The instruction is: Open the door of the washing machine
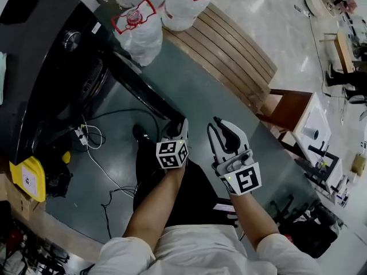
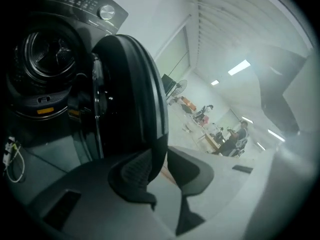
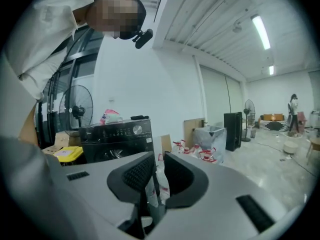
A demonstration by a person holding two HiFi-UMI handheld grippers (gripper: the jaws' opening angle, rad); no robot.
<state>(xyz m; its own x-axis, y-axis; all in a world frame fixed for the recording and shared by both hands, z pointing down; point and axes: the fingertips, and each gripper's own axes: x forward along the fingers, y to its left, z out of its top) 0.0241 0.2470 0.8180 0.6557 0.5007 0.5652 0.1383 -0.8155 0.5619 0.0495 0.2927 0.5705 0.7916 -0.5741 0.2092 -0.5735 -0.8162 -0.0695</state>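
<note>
The black washing machine [image 1: 51,44] stands at the upper left, and its round door [image 1: 140,90] is swung wide open toward me. In the left gripper view the drum [image 2: 47,54] shows behind the door [image 2: 130,84]. My left gripper [image 1: 176,129] is at the door's free edge. That rim runs between the fingers of the left gripper [image 2: 162,169] and lies against the left finger, with a thin gap to the right one. My right gripper [image 1: 222,135] hovers just right of it, narrowly open and empty. The right gripper [image 3: 159,176] points at the washing machine [image 3: 117,136] from a distance.
White plastic bags [image 1: 143,27] lie beside the machine next to a slatted wooden bench [image 1: 229,50]. A power strip with cables [image 1: 86,136] and a yellow box [image 1: 28,179] sit on the floor at the left. A wooden box [image 1: 292,110] stands at the right.
</note>
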